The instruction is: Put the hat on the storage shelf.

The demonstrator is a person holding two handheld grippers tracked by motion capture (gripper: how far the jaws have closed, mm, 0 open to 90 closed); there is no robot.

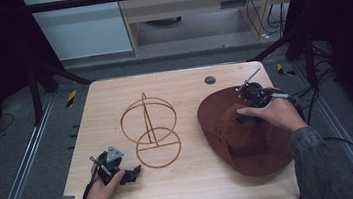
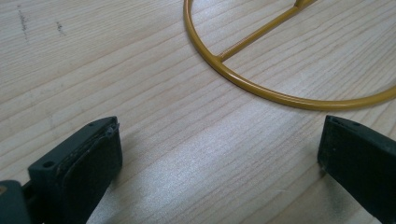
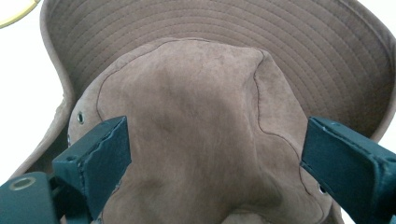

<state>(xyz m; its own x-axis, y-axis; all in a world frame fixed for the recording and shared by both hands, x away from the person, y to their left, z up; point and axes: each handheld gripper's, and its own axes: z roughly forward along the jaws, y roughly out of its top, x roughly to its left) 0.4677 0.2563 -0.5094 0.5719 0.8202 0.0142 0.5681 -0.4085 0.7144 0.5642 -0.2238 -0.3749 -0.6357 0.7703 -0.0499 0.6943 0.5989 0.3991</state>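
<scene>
Brown suede fills the space ahead of the right claw (image 3: pixel 215 172): in the right gripper view its two black jaws stand wide apart, released, on either side of the crown of the hat (image 3: pixel 196 116), with the stitched brim curving behind it. In the high view the hat (image 1: pixel 249 141) lies on the right part of the pale wooden bench (image 1: pixel 194 188), and the right claw (image 1: pixel 243 118) sits over its crown under the person's hand. At the near left corner the left claw (image 1: pixel 133 174) rests low over the bench, also released, its jaws apart with bare wood between them; the yellow wire stand (image 2: pixel 280 95) lies just beyond its tips. Farther off, the stand's (image 1: pixel 150 130) two rings sit at the bench's middle.
</scene>
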